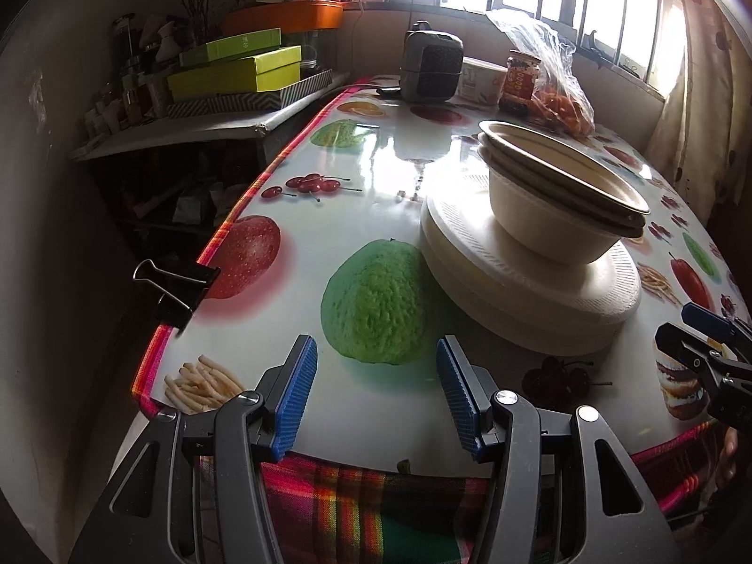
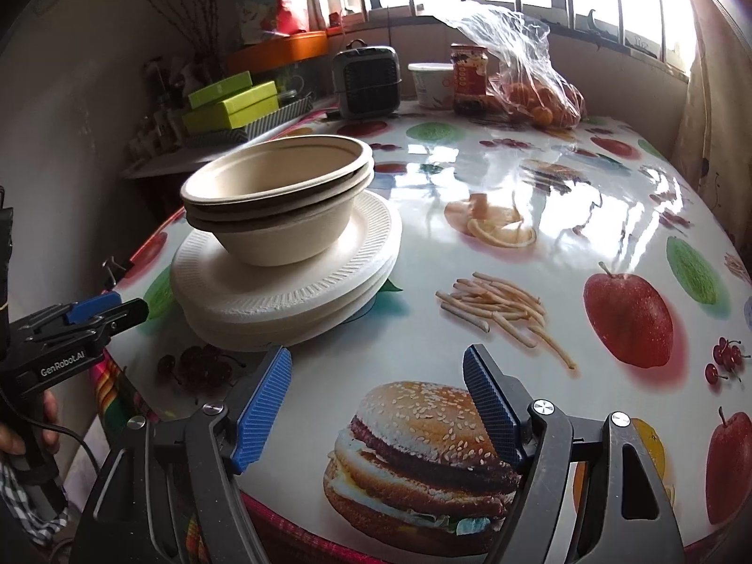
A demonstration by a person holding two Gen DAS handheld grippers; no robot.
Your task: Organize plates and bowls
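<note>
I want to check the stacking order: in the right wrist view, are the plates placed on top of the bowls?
No, the nested bowls sit on top of the stacked white plates, which rest directly on the table.

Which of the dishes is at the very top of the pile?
The top bowl, the tan one nested inside a second bowl. Both sit on the white plates, which lie flat on the table beneath them. Nothing rests inside or above it.

- My left gripper point(image 1: 373, 378): jaws spread wide, blue pads point(image 1: 296, 395) gripping nothing, held low and level.
- My right gripper point(image 2: 376, 392): jaws also wide apart, nothing between them, level beside the left.
</note>
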